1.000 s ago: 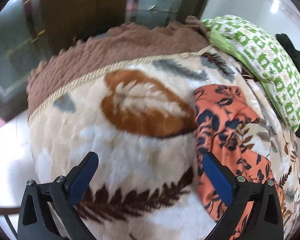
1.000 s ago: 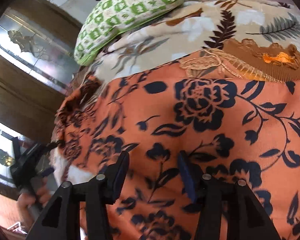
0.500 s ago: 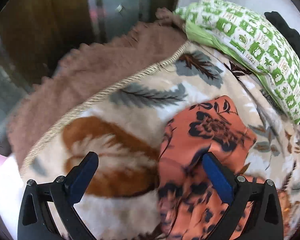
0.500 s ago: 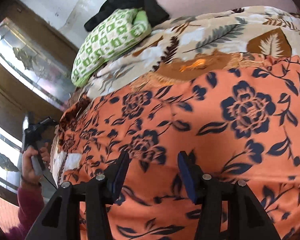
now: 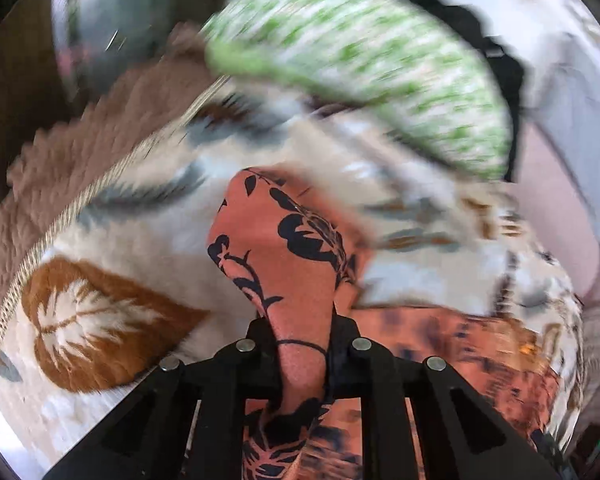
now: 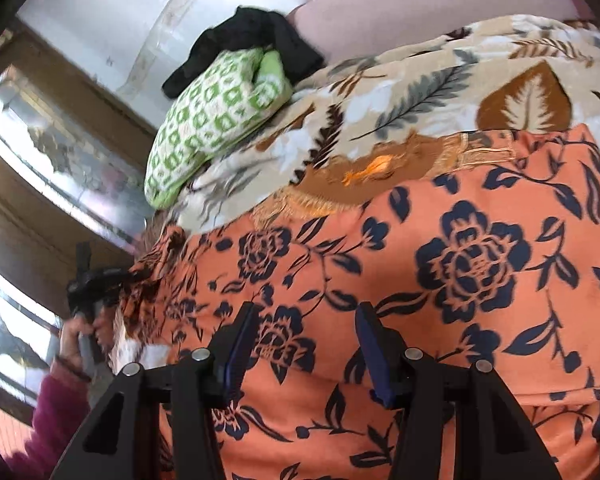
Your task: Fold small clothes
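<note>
An orange garment with dark blue flowers point(image 6: 440, 280) lies spread on a leaf-patterned blanket point(image 6: 420, 88). In the left wrist view a narrow end of the orange garment point(image 5: 284, 248) rises from the blanket point(image 5: 140, 232) into my left gripper point(image 5: 302, 328), whose jaws are closing with the cloth pinched between them. The right wrist view shows the left gripper point(image 6: 96, 280) at the garment's far left corner, held by a hand point(image 6: 76, 332). Over the middle of the garment, my right gripper point(image 6: 306, 340) stands half open, gripping nothing.
A green-and-white pillow point(image 6: 212, 120) lies at the blanket's far edge with a black cloth point(image 6: 252, 36) behind it. A brown embroidered strip point(image 6: 380, 168) borders the garment's far side. Dark wood and glass panels stand to the left. A brown fleece edge point(image 5: 80, 152) hangs beside the blanket.
My left gripper swung over the garment's end, shut on it and lifted it. My right gripper slid across the garment, then nearly stopped, its jaws unchanged.
</note>
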### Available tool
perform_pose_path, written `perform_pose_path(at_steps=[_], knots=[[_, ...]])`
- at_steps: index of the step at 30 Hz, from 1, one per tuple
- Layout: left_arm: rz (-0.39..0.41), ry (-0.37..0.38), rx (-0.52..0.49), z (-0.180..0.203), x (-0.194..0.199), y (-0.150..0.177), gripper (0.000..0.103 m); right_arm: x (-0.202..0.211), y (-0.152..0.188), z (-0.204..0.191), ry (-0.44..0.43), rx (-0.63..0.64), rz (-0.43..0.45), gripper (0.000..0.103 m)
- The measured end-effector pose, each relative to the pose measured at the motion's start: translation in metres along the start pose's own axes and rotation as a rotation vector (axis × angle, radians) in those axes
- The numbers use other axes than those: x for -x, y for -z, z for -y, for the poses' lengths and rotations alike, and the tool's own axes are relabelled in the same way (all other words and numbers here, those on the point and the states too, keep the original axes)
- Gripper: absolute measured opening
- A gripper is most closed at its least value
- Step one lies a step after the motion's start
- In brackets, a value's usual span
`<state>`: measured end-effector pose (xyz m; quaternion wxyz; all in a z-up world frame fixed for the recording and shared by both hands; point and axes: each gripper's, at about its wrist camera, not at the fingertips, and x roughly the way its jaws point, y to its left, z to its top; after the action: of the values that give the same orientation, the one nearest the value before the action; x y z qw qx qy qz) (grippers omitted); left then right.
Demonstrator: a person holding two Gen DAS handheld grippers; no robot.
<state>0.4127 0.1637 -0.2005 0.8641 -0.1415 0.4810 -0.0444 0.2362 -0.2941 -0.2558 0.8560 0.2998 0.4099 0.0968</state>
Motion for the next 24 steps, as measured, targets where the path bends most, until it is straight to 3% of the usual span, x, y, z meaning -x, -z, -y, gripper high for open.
perform_pose_path(at_steps=[3, 9, 11, 13, 14, 16, 19, 24], knots=[[0.057, 0.092, -0.09, 0.06, 0.034, 0.007, 0.015, 0.009, -0.004, 0.009, -0.024, -0.054, 0.028, 0.054], [0.072, 0.322, -0.361, 0.248, 0.081, 0.051, 0.018, 0.043, -0.017, 0.036, -0.047, -0.176, 0.152, 0.054], [0.022, 0.406, -0.481, 0.305, 0.091, 0.072, 0.036, 0.06, -0.022, 0.052, -0.047, -0.229, 0.203, 0.055], [0.028, 0.453, -0.556, 0.338, 0.103, 0.086, 0.071, 0.081, -0.028, 0.072, -0.041, -0.294, 0.252, 0.06], [0.064, 0.447, -0.573, 0.345, 0.111, 0.089, 0.076, 0.09, -0.03, 0.081, -0.044, -0.319, 0.274, 0.069], [0.118, 0.42, -0.567, 0.343, 0.117, 0.088, 0.08, 0.109, -0.032, 0.102, -0.067, -0.383, 0.33, 0.076], [0.128, 0.412, -0.443, 0.307, 0.11, 0.083, 0.081, 0.134, -0.033, 0.135, -0.081, -0.464, 0.382, 0.079], [0.087, 0.181, -0.24, 0.234, 0.053, 0.102, 0.081, 0.13, -0.036, 0.159, -0.182, -0.528, 0.317, 0.079]])
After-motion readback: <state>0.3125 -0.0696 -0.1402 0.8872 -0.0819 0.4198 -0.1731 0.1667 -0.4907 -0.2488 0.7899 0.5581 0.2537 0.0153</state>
